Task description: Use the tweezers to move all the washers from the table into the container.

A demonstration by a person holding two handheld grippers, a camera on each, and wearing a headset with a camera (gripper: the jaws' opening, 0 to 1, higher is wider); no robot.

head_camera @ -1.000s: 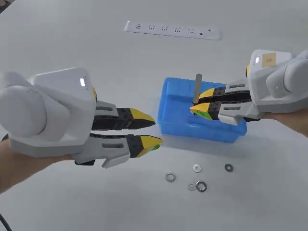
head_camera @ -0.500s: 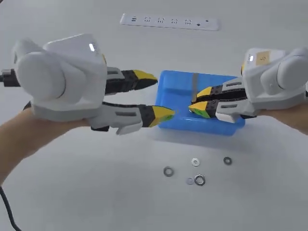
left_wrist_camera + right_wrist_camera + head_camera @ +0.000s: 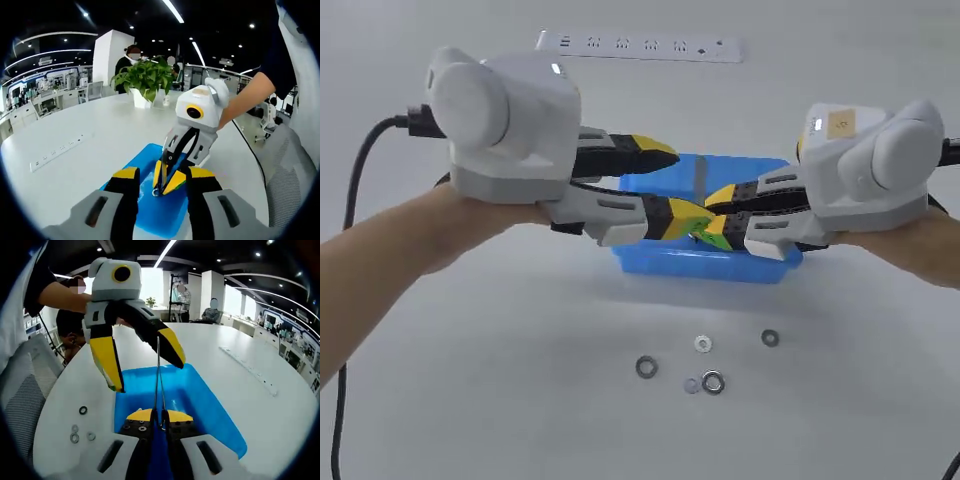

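Washers (image 3: 705,360) wait on the table (image 3: 520,400) beside the blue container (image 3: 740,265), right gripper (image 3: 713,220) clamping the tweezers (image 3: 159,380) above it, left gripper (image 3: 678,188) spread wide around them, probably to regrip

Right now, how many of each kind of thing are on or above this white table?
washers: 5
blue container: 1
tweezers: 1
power strip: 1
grippers: 2, the left gripper and the right gripper
Total: 10
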